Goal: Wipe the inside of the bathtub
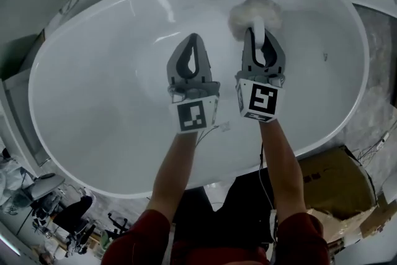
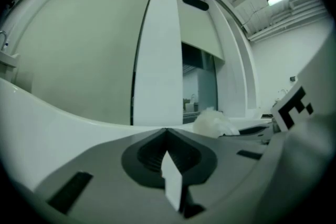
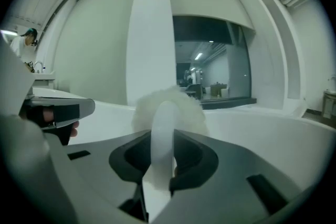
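A white oval bathtub [image 1: 80, 40] fills the head view. My right gripper [image 1: 259, 34] is shut on the white handle of a fluffy white duster [image 1: 255, 14], whose head lies against the tub's inner far wall. The right gripper view shows the handle [image 3: 161, 134] clamped between the jaws and the fluffy head [image 3: 168, 107] just beyond them. My left gripper [image 1: 193, 40] hovers inside the tub to the left, shut with nothing between its jaws. In the left gripper view its jaws [image 2: 167, 131] meet, and the duster [image 2: 214, 122] lies to the right.
A cardboard box [image 1: 335, 180] stands on the floor by the tub's near right rim. Office chairs and clutter [image 1: 56, 214] sit at the lower left. A drain fitting [image 1: 324, 57] marks the tub's right inner wall.
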### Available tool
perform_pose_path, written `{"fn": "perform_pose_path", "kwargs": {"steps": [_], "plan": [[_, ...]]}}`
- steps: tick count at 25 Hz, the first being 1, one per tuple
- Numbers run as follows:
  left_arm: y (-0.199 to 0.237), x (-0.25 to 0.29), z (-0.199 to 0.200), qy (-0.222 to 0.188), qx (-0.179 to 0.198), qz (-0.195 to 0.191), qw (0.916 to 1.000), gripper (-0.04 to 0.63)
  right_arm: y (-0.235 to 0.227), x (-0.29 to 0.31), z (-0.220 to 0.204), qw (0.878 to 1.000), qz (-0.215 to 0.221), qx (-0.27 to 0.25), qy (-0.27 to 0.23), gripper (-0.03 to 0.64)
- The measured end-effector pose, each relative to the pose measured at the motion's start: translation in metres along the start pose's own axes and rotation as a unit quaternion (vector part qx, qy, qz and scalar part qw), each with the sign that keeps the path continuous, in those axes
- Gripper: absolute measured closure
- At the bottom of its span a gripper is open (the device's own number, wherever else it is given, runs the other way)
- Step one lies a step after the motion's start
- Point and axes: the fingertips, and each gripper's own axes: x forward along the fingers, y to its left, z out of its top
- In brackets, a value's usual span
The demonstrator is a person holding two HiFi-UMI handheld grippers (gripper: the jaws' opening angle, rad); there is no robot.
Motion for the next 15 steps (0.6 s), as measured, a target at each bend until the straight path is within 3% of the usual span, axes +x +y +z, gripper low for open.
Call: {"fn": "perform_pose_path", "kwargs": {"steps": [7,15], "plan": [[-0.105,0.048,-0.004,-0.002,0.009,-0.071,0.9974,0.58,-0.121,-0.013,-0.011,0.996,-0.083,0.019,0.005,0.525],[-0.149,0.082,-0.003,0.009,-0.004,-0.104,0.9945,0.58,-0.169,0.009,-0.016,0.993,-0.112,0.023,0.011,0.525]]}}
